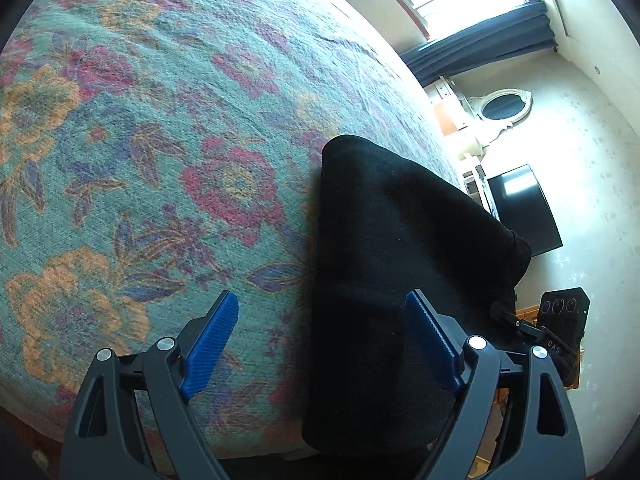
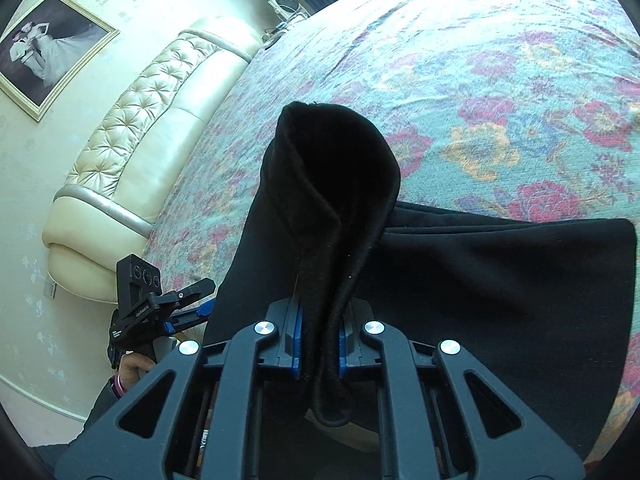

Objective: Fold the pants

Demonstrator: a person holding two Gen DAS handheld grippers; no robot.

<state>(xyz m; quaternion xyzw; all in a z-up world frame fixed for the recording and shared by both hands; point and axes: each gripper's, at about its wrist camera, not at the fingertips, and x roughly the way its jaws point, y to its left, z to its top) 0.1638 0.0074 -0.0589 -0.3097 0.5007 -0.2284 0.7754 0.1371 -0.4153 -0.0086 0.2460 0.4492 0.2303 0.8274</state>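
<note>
Item: black pants (image 2: 480, 280) on our floral bedspread (image 2: 500, 80), long axis running left to right, one end lifted and pointing far. Our right gripper (image 2: 319, 344) is clamped on that lifted fold. Our left gripper (image 1: 320, 344) hangs with jaws apart over the pants' edge, holding nothing.

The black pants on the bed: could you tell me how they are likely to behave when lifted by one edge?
Probably floppy: the pants already bunch into a soft fold where the right gripper pinches them. The rest would likely drape and drag over the bedspread. The thick-looking cloth should not slip easily from the ribbed pads of the left gripper.
</note>
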